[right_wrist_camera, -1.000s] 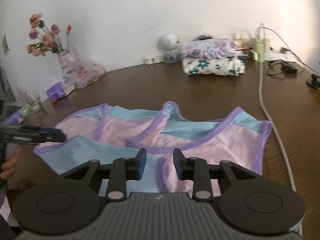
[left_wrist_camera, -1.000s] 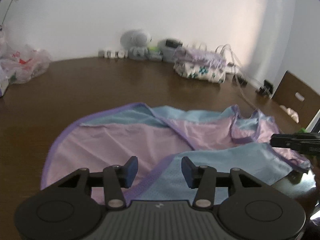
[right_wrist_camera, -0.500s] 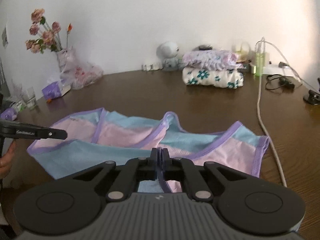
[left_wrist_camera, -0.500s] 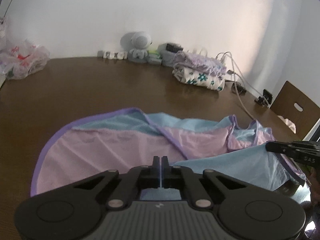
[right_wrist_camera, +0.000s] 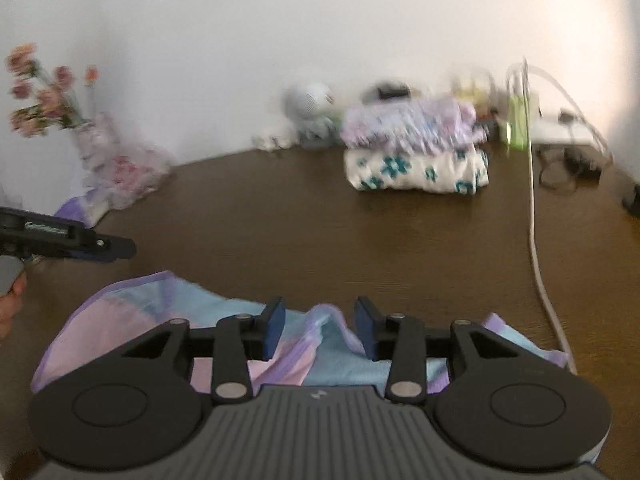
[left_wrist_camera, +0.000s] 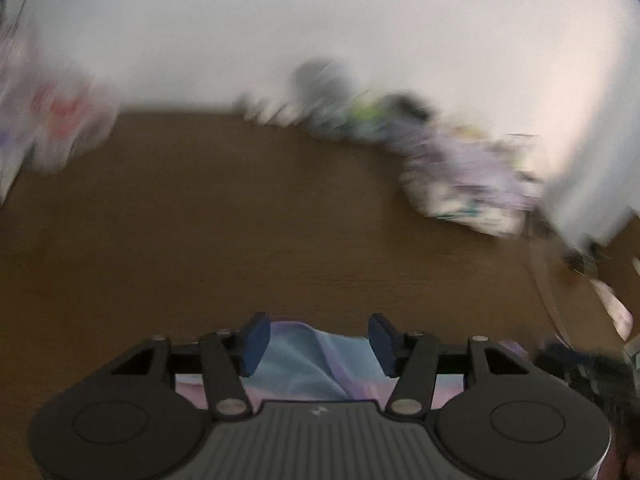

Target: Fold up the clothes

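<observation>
- Garment (right_wrist_camera: 132,320) now lies bunched on the desk (right_wrist_camera: 320,240), pulled nearer since half a second ago.
- Your left hand-held gripper (left_wrist_camera: 316,340) and right hand-held gripper (right_wrist_camera: 320,326) stand apart, having let go; one fold looks laid.

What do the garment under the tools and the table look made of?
Garment: thin, soft matte fabric, seemingly a light knit, in pink and blue panels with purple binding; it creases and drapes limply. Table: brown wood or wood veneer with a faint grain and a dull sheen; blur leaves the choice open.

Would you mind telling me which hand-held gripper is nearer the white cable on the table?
Right. The right hand-held gripper sits over the garment close beside the white cable; the left hand-held gripper is across the garment, far from it.
</observation>
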Available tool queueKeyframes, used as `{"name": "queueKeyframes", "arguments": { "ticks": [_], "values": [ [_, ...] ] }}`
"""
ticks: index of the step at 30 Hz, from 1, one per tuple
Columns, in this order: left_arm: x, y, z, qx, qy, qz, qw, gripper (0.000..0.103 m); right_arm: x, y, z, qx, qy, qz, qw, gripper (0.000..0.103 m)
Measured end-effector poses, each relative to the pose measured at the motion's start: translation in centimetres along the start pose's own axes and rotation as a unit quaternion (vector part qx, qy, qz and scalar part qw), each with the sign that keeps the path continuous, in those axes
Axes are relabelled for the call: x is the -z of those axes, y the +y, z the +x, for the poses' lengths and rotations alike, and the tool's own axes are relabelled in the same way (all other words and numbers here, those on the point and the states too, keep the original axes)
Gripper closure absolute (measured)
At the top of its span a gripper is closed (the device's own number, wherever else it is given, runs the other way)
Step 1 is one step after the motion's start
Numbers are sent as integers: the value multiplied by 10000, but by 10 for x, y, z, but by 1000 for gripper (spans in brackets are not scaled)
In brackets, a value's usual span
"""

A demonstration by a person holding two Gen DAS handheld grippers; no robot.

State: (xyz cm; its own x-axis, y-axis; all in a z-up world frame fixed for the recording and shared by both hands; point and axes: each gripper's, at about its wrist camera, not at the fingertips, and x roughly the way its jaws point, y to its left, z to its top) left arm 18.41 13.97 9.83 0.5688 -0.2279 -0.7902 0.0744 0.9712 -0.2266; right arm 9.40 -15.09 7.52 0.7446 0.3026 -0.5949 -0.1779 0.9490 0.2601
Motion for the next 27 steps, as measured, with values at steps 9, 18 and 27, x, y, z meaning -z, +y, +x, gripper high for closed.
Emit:
{"name": "queueKeyframes", "arguments": {
  "ticks": [9,18,27],
  "values": [
    [-3,14,24,-63,73,-651,9978,100,9,-12,31,-185,336,282,9989,97],
    [16,33,4,350,-470,-1246,9905,103,4,-2,-6,-228,-147,27,9996,99],
    [110,54,-47,91,-1072,-1515,9826,103,63,18,-77,-487,-13,-1338,9898,98]
  ]
}}
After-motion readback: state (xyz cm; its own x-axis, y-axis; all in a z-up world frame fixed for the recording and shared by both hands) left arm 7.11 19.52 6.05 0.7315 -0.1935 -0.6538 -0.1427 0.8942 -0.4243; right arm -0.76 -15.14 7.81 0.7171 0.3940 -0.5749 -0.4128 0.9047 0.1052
